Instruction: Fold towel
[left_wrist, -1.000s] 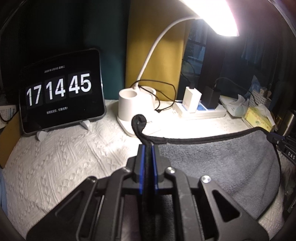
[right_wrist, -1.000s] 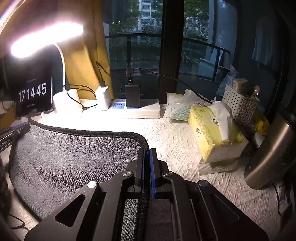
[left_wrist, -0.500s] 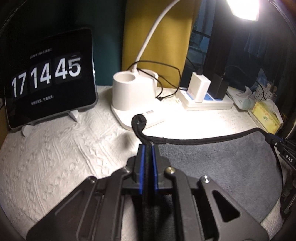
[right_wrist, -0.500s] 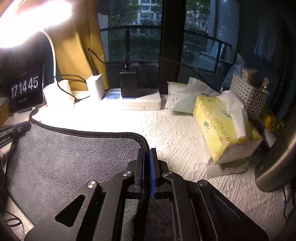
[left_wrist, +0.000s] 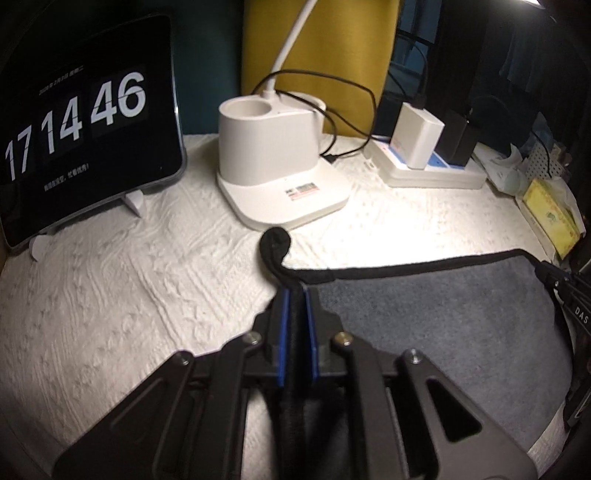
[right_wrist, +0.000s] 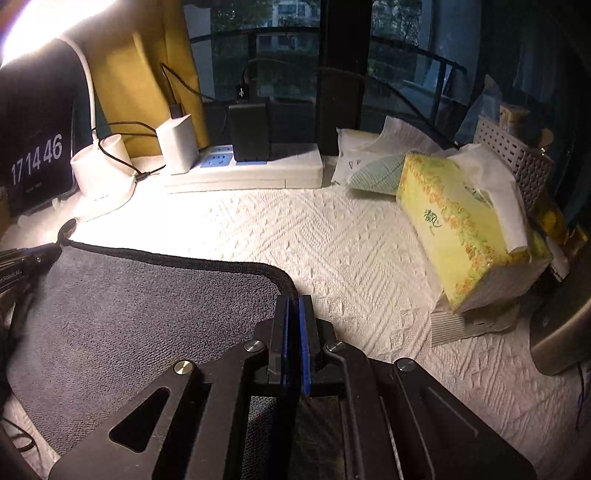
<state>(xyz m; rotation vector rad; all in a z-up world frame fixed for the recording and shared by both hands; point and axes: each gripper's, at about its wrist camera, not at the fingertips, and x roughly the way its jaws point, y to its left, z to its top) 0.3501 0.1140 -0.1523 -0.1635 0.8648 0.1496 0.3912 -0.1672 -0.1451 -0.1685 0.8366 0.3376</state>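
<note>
A dark grey towel (left_wrist: 443, 317) with black edging hangs stretched between my two grippers above the white textured tablecloth (left_wrist: 110, 295). My left gripper (left_wrist: 294, 295) is shut on the towel's left corner, whose black loop sticks up past the blue pads. My right gripper (right_wrist: 293, 301) is shut on the towel's right corner; the towel (right_wrist: 129, 317) spreads to its left. The right gripper's tip shows at the right edge of the left wrist view (left_wrist: 557, 280), and the left gripper's tip at the left edge of the right wrist view (right_wrist: 26, 258).
A tablet clock (left_wrist: 85, 125) stands back left. A white lamp base (left_wrist: 280, 173) and a power strip with chargers (left_wrist: 424, 162) sit at the back. A yellow tissue box (right_wrist: 465, 229), white basket (right_wrist: 517, 155) and metal cylinder (right_wrist: 565, 325) crowd the right side.
Both grippers have moved forward toward the back of the table with the towel held taut; the lamp base and tablet now look nearer. The clock turned from 45 to 46.
</note>
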